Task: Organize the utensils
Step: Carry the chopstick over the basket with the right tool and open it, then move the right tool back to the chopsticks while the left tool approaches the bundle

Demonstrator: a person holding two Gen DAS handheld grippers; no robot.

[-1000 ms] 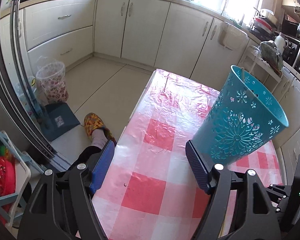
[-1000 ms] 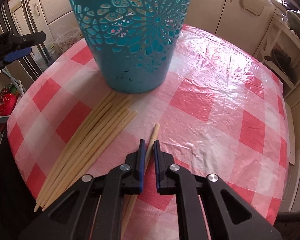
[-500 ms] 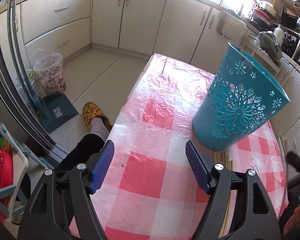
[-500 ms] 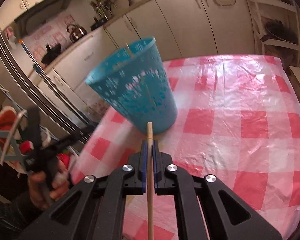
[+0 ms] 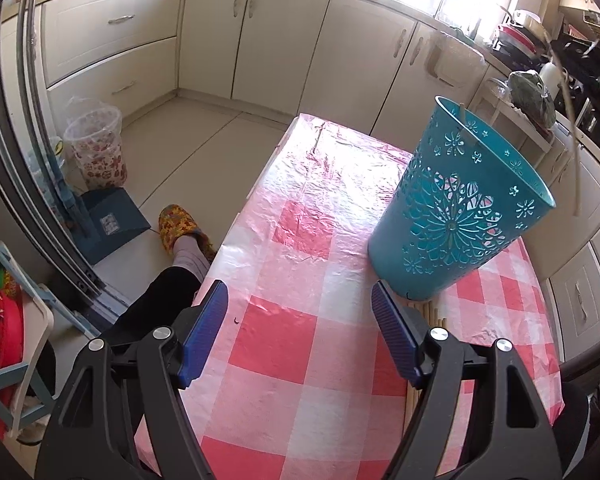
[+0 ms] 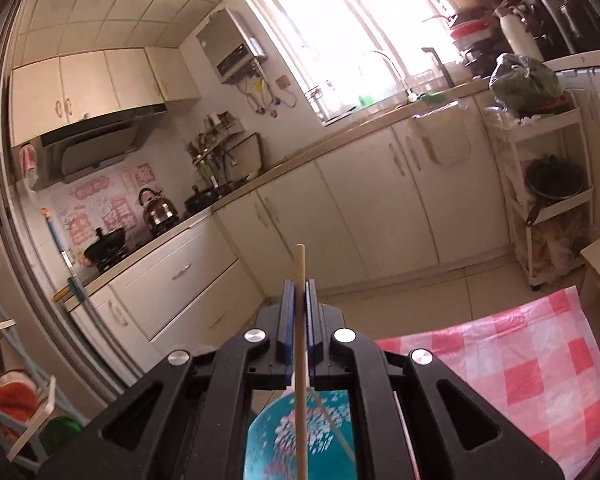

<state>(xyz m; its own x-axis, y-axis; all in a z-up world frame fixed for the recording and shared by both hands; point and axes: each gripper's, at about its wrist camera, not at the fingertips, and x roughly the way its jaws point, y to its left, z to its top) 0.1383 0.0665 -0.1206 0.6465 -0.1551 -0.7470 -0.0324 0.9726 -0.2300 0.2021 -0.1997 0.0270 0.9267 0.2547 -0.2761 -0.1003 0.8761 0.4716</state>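
Note:
A teal perforated basket [image 5: 456, 216] stands on the pink checked tablecloth [image 5: 300, 240], one chopstick leaning inside it. More wooden chopsticks [image 5: 430, 314] lie behind its base, partly hidden by my left gripper. My left gripper [image 5: 300, 332] is open and empty, low over the cloth, left of the basket. My right gripper [image 6: 299, 312] is shut on a single chopstick [image 6: 300, 320], held upright above the basket [image 6: 300, 440], whose inside shows below the jaws. That raised chopstick [image 5: 572, 160] shows thin and blurred over the basket's right rim in the left wrist view.
The table's left edge [image 5: 236, 224] drops to the floor, where a leg and a flowered slipper [image 5: 182, 228] stand. A plastic bin [image 5: 98, 148] and cabinets lie beyond. A white shelf rack [image 6: 552, 200] stands right of the table.
My right gripper lifted the chopstick off the cloth, tipped it upright and carried it over the basket. My left gripper drew back a little and stayed open.

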